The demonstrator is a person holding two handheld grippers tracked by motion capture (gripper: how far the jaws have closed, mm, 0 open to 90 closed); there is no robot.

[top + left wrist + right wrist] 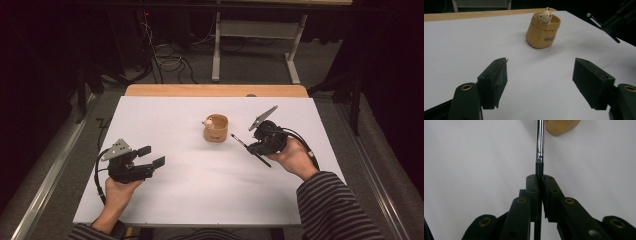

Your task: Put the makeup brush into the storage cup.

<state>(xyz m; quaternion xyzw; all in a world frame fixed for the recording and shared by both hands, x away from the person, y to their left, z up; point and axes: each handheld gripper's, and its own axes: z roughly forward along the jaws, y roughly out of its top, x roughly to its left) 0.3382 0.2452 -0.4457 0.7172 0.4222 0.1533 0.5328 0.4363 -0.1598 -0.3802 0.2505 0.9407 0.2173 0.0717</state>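
A tan pouch-shaped cup point(216, 128) point(543, 32) stands mid-table with a small pale figure point(208, 122) point(545, 17) peeking over its rim. My right gripper point(252, 147) point(540, 178) is shut on a thin brush point(240, 141) point(540, 142) with a black handle and a silver ferrule. The brush's tip points toward the cup point(562, 126) and stops just short of it. My left gripper point(152, 155) point(540, 65) rests at the left of the table, open and empty, facing the cup. The brush point(599, 22) and the right gripper point(619, 17) also appear at the far right of the left gripper view.
The white table top point(200, 190) has a bare wooden strip point(215, 90) along its far edge. Beyond it are floor cables point(170, 60) and a white table frame point(255, 30). A striped sleeve point(335, 205) covers the right forearm.
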